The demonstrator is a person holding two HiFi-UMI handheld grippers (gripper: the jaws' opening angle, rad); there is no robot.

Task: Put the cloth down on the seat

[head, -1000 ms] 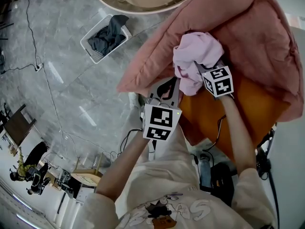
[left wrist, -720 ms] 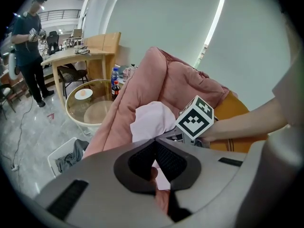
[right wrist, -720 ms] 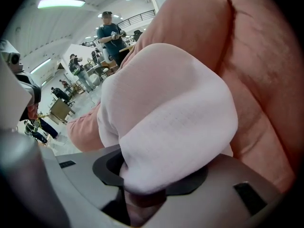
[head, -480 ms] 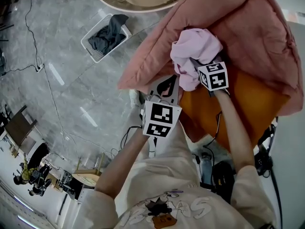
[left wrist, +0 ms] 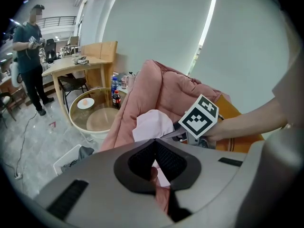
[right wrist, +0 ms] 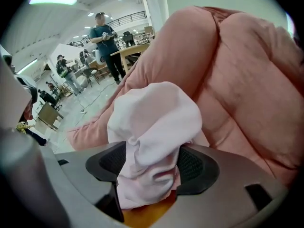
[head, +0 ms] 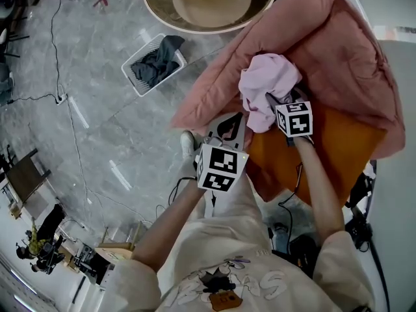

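Grey marble floor (head: 97,122) fills the left side, with a white basket (head: 142,47) of dark clothes on it. A round table (head: 162,12) stands at the top edge. Toward the middle, the left gripper (head: 229,123) hangs just off the seat's near edge. Its jaws are pressed together at the tips and nothing is caught between them. To its right, the pale pink cloth (head: 266,83) sits bunched up against a salmon quilt (head: 338,44), with its lower end over the orange seat (head: 325,151). The right gripper (head: 276,101) points steeply down at the cloth. Its jaws have just been opening and now stand wide, with the cloth loose in the gap between the pads. The quilt drapes over the back and far side of the seat.
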